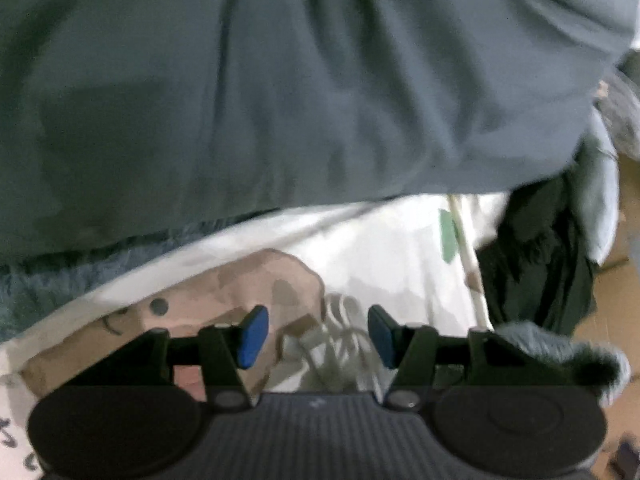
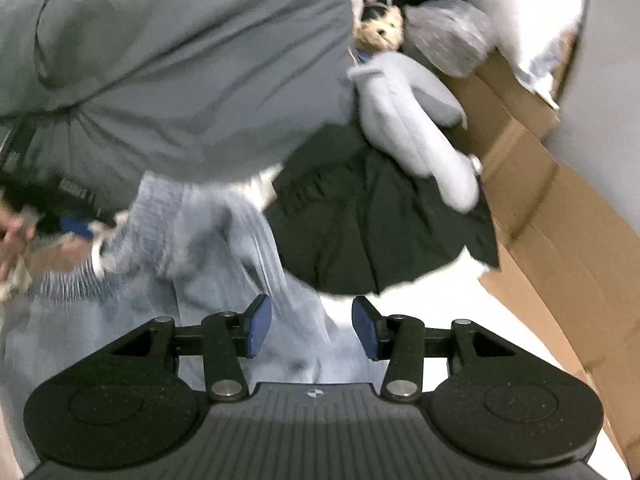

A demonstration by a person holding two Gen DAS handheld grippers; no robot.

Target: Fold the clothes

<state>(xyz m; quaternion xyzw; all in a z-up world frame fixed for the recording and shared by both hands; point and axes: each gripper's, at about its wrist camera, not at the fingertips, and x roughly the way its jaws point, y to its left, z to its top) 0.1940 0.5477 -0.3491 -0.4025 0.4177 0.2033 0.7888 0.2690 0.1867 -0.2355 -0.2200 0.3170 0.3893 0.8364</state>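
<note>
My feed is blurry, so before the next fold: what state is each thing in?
Left gripper: open, empty.
Right gripper: open, empty.
Large grey-blue cloth garment: spread out, wrinkled.
Black fabric garment: crumpled, unfolded.
Light blue fuzzy garment: bunched up.
Brown cardboard box: flaps open.

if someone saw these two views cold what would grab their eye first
The big grey-blue garment fills the upper part of both wrist views, lying in soft folds. In the right wrist view, a black garment lies bunched right of centre, with a pale plush toy on its upper edge and cardboard boxes along the right. Both the left gripper and the right gripper stand open with nothing between their blue pads.
</note>
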